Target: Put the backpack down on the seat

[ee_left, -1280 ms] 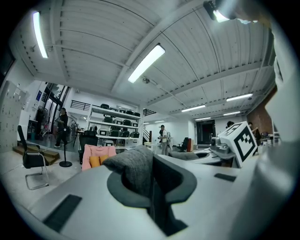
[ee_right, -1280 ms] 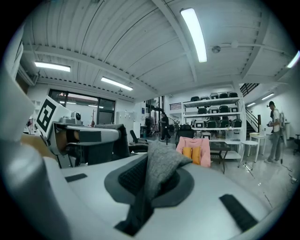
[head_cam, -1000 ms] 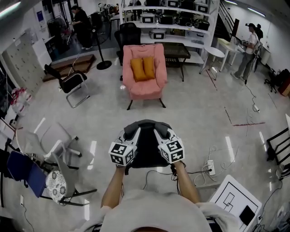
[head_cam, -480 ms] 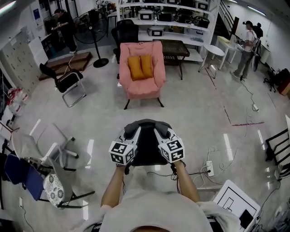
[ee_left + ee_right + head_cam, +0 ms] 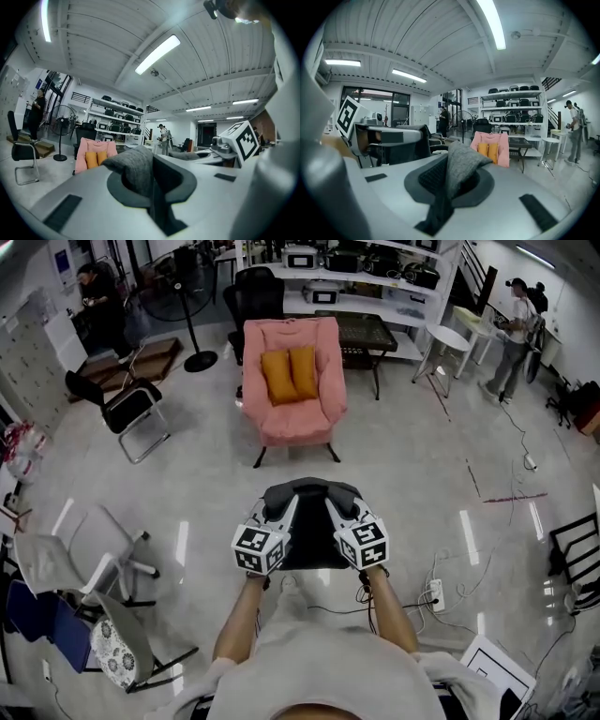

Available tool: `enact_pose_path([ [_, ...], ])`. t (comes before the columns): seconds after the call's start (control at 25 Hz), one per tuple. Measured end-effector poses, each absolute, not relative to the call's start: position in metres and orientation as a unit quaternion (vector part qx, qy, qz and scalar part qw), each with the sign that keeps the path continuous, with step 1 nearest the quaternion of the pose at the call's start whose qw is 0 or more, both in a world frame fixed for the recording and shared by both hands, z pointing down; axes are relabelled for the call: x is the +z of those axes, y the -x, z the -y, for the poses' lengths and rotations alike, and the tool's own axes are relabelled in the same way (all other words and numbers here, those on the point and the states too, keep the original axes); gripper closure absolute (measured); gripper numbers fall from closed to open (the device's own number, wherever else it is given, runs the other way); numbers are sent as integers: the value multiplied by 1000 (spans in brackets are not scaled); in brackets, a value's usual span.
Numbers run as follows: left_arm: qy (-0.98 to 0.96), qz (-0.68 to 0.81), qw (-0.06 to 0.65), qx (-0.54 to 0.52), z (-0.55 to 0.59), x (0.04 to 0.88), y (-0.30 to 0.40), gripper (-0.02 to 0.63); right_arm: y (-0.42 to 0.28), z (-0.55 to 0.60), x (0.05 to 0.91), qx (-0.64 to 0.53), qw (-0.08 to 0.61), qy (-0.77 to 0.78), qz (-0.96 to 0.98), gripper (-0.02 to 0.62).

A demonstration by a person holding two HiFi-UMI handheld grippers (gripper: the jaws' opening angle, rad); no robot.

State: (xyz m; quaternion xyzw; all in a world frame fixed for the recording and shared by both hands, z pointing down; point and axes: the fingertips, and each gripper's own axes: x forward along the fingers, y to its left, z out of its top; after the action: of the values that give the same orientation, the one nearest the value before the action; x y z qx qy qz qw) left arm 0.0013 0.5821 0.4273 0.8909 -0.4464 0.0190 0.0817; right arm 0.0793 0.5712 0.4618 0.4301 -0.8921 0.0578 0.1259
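Note:
The dark backpack (image 5: 309,526) hangs in front of me between both grippers, above the floor. My left gripper (image 5: 278,507) is shut on its grey shoulder strap (image 5: 136,168), which bunches out of the closed jaws in the left gripper view. My right gripper (image 5: 339,507) is shut on the other grey strap (image 5: 459,168). Straight ahead stands the pink armchair (image 5: 292,418), with two orange cushions (image 5: 289,373) against its back and its seat bare. The armchair is still some way off across the open floor. It also shows small in both gripper views as the pink armchair (image 5: 96,154) (image 5: 492,147).
A black folding chair (image 5: 131,409) stands left of the armchair, and grey chairs (image 5: 103,549) are nearer at my left. A floor fan (image 5: 192,315), a shelf rack (image 5: 347,268), a dark low table (image 5: 361,334) and a white round table (image 5: 441,343) stand behind. A power strip with cables (image 5: 433,594) lies at my right.
Both grippers have carried the backpack forward towards the armchair, and the chairs at the left have slid back past me. Both grips are unchanged.

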Motion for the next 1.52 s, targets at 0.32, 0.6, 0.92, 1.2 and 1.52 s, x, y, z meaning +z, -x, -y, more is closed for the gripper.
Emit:
enact_pose_path([
  [0.32,-898,430,89,20,-468,420,27,571,-51,-459,455,65,126,-447,883,568],
  [0.6,-905,417,85,16,-385,418,49,571,-30,-379,454,64,124,-458,878,568],
  [0.92,-908,410,84,20,-333,419,66,571,-12,-328,456,65,123,-462,876,568],
  [1.2,-907,411,87,29,-311,426,72,571,-6,-306,464,70,123,-458,877,568],
  [1.52,-907,409,92,36,-277,431,69,571,-7,-273,470,73,127,-456,878,568],
])
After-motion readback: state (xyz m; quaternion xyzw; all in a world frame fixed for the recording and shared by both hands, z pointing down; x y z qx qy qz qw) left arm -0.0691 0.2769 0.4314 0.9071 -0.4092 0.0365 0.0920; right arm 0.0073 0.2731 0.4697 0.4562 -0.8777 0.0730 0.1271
